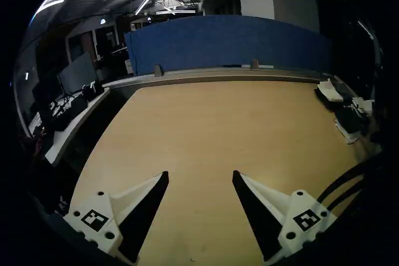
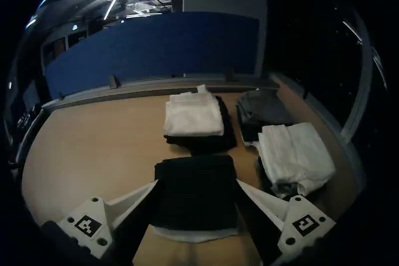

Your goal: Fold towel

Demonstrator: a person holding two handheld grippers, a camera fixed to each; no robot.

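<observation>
A folded black towel (image 2: 194, 196) lies on the wooden table (image 2: 90, 136) with a white layer (image 2: 194, 236) showing under its near edge. My right gripper (image 2: 196, 183) is open wide, its fingers flanking the black towel's two sides. My left gripper (image 1: 200, 176) is open over bare tabletop (image 1: 214, 126), with nothing between its fingers. A heap of dark and white towels (image 1: 344, 111) lies far off at its right.
Beyond the black towel sits a white folded towel (image 2: 193, 114) on a dark stack. A grey towel (image 2: 262, 109) and a white towel pile (image 2: 294, 156) lie to the right. A blue partition (image 2: 149, 46) backs the table. A side desk (image 1: 75, 116) with monitors stands left.
</observation>
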